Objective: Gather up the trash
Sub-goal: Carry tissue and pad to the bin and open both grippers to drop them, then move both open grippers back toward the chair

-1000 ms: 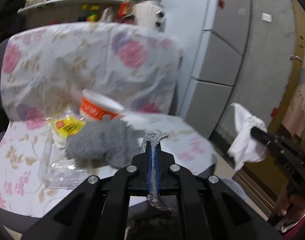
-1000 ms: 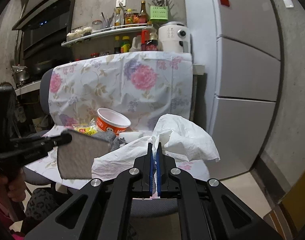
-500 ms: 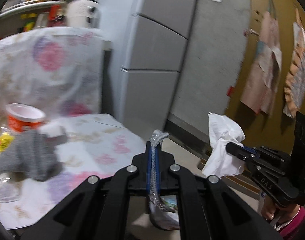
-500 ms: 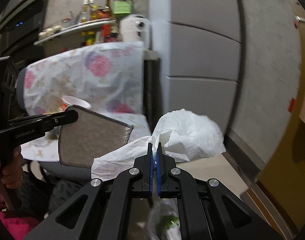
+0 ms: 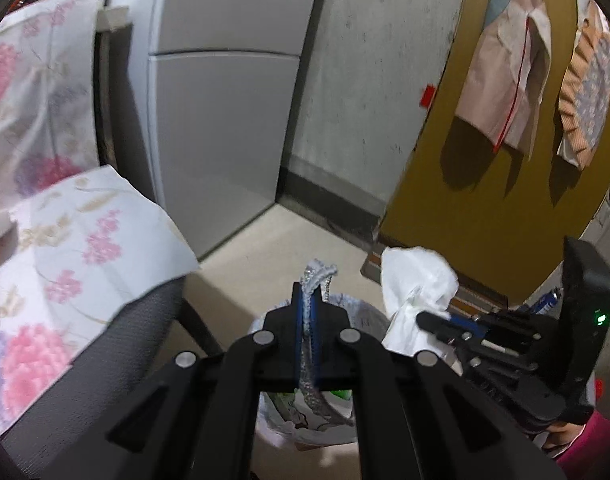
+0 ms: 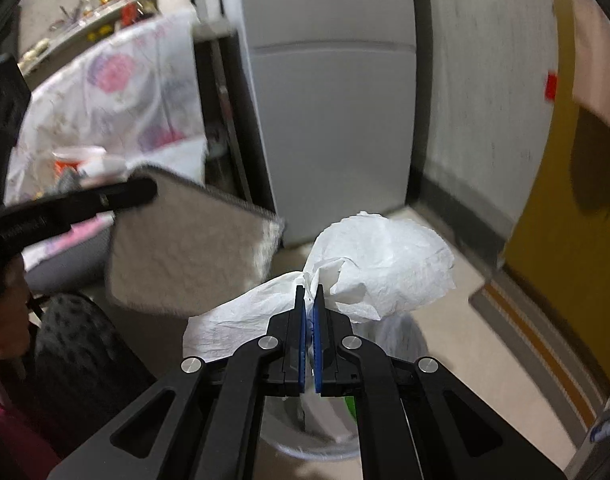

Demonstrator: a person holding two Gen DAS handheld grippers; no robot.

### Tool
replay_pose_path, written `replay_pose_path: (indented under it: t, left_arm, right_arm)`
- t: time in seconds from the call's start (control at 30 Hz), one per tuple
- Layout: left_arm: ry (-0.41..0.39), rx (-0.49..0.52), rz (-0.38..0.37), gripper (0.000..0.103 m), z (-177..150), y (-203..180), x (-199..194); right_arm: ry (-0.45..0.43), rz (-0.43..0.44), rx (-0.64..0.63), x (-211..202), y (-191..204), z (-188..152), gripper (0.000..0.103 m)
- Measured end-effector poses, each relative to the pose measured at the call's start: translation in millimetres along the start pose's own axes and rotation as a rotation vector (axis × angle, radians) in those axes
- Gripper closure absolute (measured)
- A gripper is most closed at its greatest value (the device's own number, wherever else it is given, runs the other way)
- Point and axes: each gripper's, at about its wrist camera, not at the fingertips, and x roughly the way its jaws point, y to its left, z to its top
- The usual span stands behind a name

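Pale floor tiles and a grey refrigerator [image 5: 221, 112] fill a kitchen corner, with a mustard-yellow door [image 5: 485, 168] at the right of the frame. At the bottom centre of the left wrist view, the left gripper [image 5: 308, 300] has its blue-padded fingers pressed together on the edge of a grey cleaning cloth [image 6: 185, 248], seen edge-on there and as a flat square at the left of the right wrist view. The right gripper [image 6: 309, 304] pinches a crumpled white paper towel [image 6: 381, 264], its fingers nearly touching. Both hang just above a bag-lined trash bin [image 5: 365, 312] on the floor, low in each frame. A chair draped in a floral sheet [image 5: 77, 248] occupies the left side; garments [image 5: 505, 72] hang on the door at the upper right.
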Motion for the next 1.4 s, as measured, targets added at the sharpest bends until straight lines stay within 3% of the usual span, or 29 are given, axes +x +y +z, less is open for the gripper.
replay_pose_path:
  t: [0.3, 0.33, 0.43, 0.47, 0.6, 0.87, 1.0, 1.13, 1.4]
  left_arm:
    - [0.102, 0.010, -0.023, 0.099, 3.7, -5.1, 47.6]
    - [0.115, 0.007, -0.024, 0.093, 3.1, -5.2, 51.4]
    - [0.117, 0.008, -0.032, 0.063, 2.1, -5.8, 51.4]
    - [0.102, 0.009, -0.031, 0.057, 2.8, -5.4, 48.1]
    - [0.072, -0.005, -0.027, 0.057, 7.6, -0.1, 35.9]
    - [-0.078, -0.049, 0.059, 0.057, 21.5, 23.9, -25.2]
    - [-0.139, -0.069, 0.133, 0.056, 19.4, 42.7, -64.4]
    - [-0.157, -0.102, 0.205, 0.052, 9.8, 60.4, -94.8]
    - [-0.164, -0.206, 0.389, 0.045, -31.4, 121.0, -167.2]
  right_arm:
    - [0.143, 0.014, 0.103, 49.5, -27.1, -18.4, 0.094]
    - [0.151, 0.017, 0.119, 52.8, -29.5, -19.1, 0.089]
    - [0.157, 0.026, 0.157, 56.2, -33.8, -19.2, 0.059]
    - [0.147, 0.027, 0.156, 54.0, -32.9, -17.9, 0.058]
    - [0.120, 0.017, 0.134, 43.8, -27.6, -9.6, 0.058]
    - [-0.132, -0.048, 0.095, -26.7, -8.4, 33.8, 0.059]
    - [-0.227, -0.028, 0.075, -56.7, 13.8, 56.0, 0.059]
    - [-0.255, 0.025, 0.023, -67.8, 45.4, 71.7, 0.059]
    - [-0.192, 0.195, -0.106, -44.6, 142.7, 92.5, 0.058]
